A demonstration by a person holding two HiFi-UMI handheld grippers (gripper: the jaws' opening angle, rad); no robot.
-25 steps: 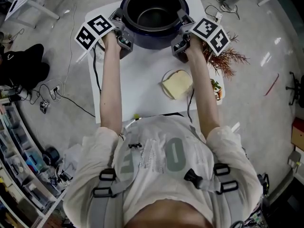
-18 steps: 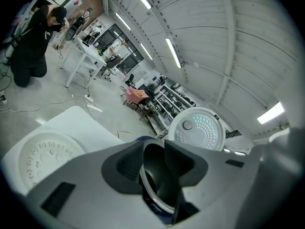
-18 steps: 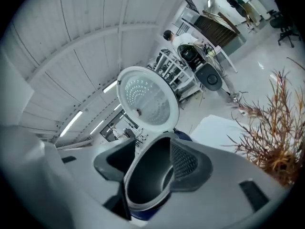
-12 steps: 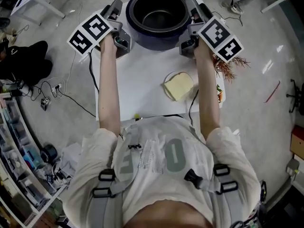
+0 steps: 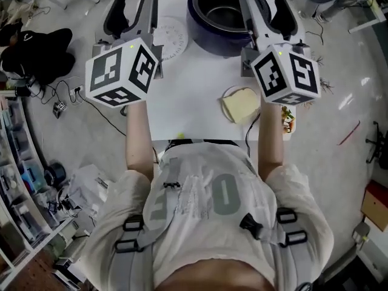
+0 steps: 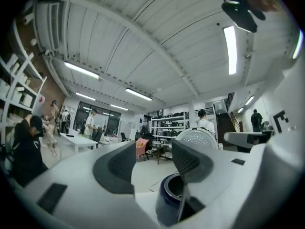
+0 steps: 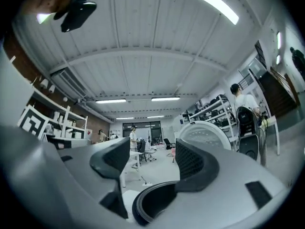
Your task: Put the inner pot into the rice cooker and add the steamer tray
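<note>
Currently left gripper (image 5: 131,5) and right gripper (image 5: 265,2) are up, fingers (image 5: 147,5) spread, empty. Inner pot (image 5: 225,11) sits in rice cooker (image 5: 209,30); steamer tray (image 5: 171,38) flat on surface (image 5: 194,96) beside it. Pinch tray's rim, keep level.

Table (image 5: 194,90): white, under the left gripper (image 5: 131,8) and right gripper (image 5: 265,5).
Plate (image 5: 233,90): behind the right gripper, holding a yellow square (image 5: 241,105).
Person in black (image 5: 36,48): on the floor, well left of the left gripper.
</note>
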